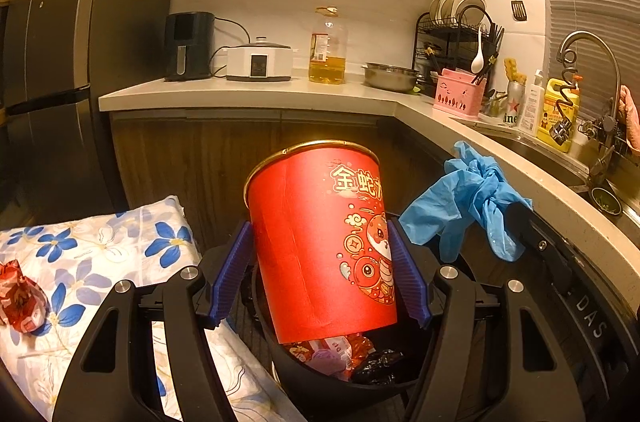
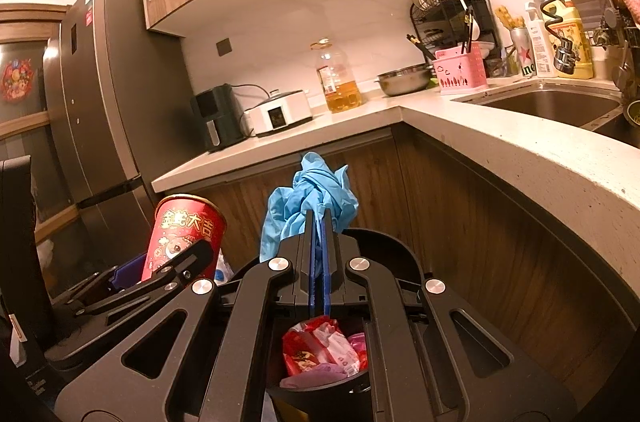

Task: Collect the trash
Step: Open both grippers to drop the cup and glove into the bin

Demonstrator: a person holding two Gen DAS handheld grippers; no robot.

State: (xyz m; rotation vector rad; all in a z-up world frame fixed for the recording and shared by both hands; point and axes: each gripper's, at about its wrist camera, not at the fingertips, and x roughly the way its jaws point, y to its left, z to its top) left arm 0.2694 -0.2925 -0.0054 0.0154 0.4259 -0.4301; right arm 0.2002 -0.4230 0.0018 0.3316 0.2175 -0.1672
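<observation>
Warm kitchen light is falling on an L-shaped bench (image 2: 460, 142) carrying an air fryer, a cooker, an oil bottle and a dish rack, with a sink at the far end. Below it, a black bin (image 1: 320, 370) is already holding several red and pink wrappers (image 2: 320, 346), so part of the collecting looks done.

The left gripper (image 1: 320, 266) is holding a red paper cup (image 1: 320, 242) between its blue fingers (image 1: 234, 274), spread wide and pressing on the cup's sides, with the cup tilting just above the bin's mouth. The right gripper (image 2: 320, 242) is pinching a crumpled blue glove (image 2: 308, 198) with its fingers almost fully together, also poised over the bin. Both pieces seem ready to be dropped.

One red wrapper (image 1: 20, 298) is lying on a floral cloth (image 1: 100, 250) at the left, well apart from the bin, so at least that piece is waiting to be picked up.

Gold Chinese characters are showing on the cup, reading roughly "金蛇大吉". A green can by the sink is showing a red star and the letters "ine". "DAS" is printed on the right gripper's body.
</observation>
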